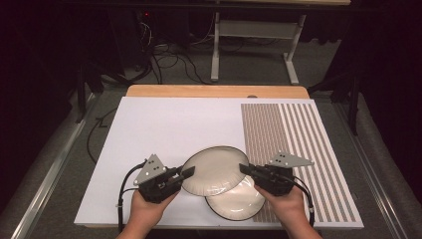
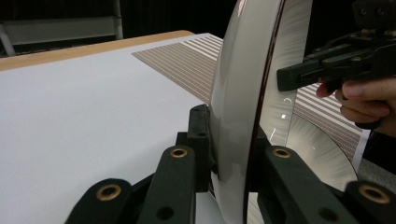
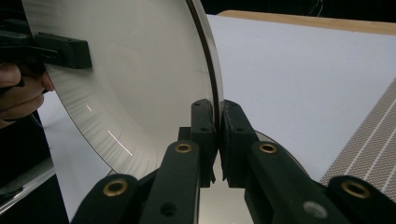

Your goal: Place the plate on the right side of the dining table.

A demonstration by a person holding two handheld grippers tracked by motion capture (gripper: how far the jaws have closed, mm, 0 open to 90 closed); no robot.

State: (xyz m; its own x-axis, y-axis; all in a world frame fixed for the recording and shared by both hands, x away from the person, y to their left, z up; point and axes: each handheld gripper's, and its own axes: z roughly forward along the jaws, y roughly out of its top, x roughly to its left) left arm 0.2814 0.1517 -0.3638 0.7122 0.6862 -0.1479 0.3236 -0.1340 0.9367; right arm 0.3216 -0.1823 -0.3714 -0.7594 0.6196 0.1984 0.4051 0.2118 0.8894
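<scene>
A pale round plate with a dark rim [image 1: 214, 172] is tilted above the table, held at opposite edges by both grippers. My left gripper [image 1: 189, 173] is shut on its left rim, and in the left gripper view the plate [image 2: 238, 93] stands edge-on between the jaws of that gripper [image 2: 231, 140]. My right gripper [image 1: 244, 169] is shut on the right rim. In the right gripper view that gripper [image 3: 217, 116] pinches the plate [image 3: 140, 84]. A second, similar plate [image 1: 239, 201] lies flat on the table, partly under the held one.
A white board [image 1: 164, 129] covers the table, with a brown striped mat [image 1: 298, 144] on its right part. The wooden table edge [image 1: 214, 91] runs along the far side. Beyond it are a metal stand [image 1: 215, 50] and floor cables [image 1: 169, 59].
</scene>
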